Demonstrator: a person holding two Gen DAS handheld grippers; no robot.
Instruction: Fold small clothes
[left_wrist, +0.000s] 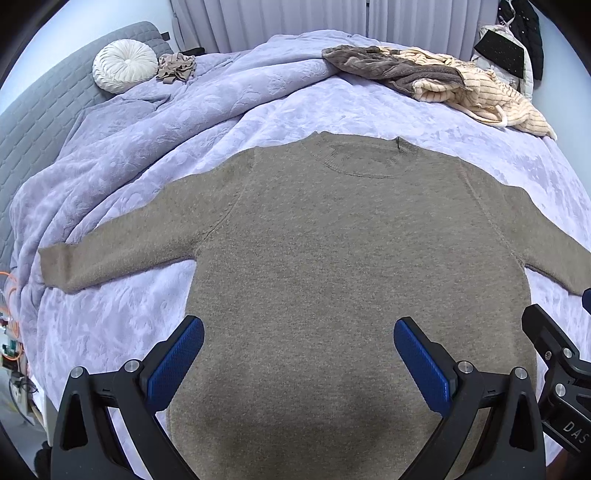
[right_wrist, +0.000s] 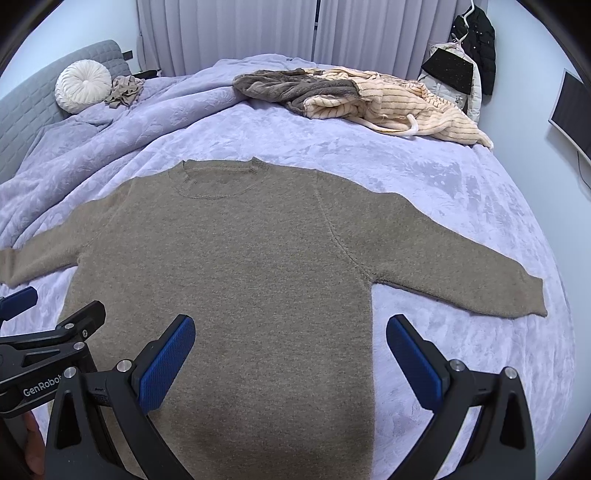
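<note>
Blue-padded fingers (left_wrist: 177, 363) of the left gripper (left_wrist: 298, 363) frame the bottom of the left wrist view, jaws spread wide apart and holding nothing, poised above the lower body of a brown knit sweater (left_wrist: 332, 258). Spread just as wide and equally empty, the right gripper (right_wrist: 291, 360) hangs over the sweater's right side edge, one pad above the knit and the other above bare bedding. That sweater lies flat and face up on a lavender textured blanket (left_wrist: 122, 317) covering the bed, its round neckline (left_wrist: 365, 162) pointing away from the cameras and both sleeves stretched out sideways, the left cuff (left_wrist: 51, 266) near the blanket's left edge and the right cuff (right_wrist: 524, 295) near the right side of the bed. Beyond the neckline, well apart from the sweater, a heap of clothes rests on the blanket: a grey-brown fleecy garment (right_wrist: 295, 86) partly overlapping a cream striped one (right_wrist: 406, 103). Toward the far left, a round white pleated cushion (left_wrist: 123, 64) leans at a grey quilted headboard (left_wrist: 40, 114), with a small crumpled tan cloth (left_wrist: 176, 66) just beside it. Pale curtains (right_wrist: 240, 29) hang behind the bed, and dark jackets (right_wrist: 476, 51) hang at the far right.
</note>
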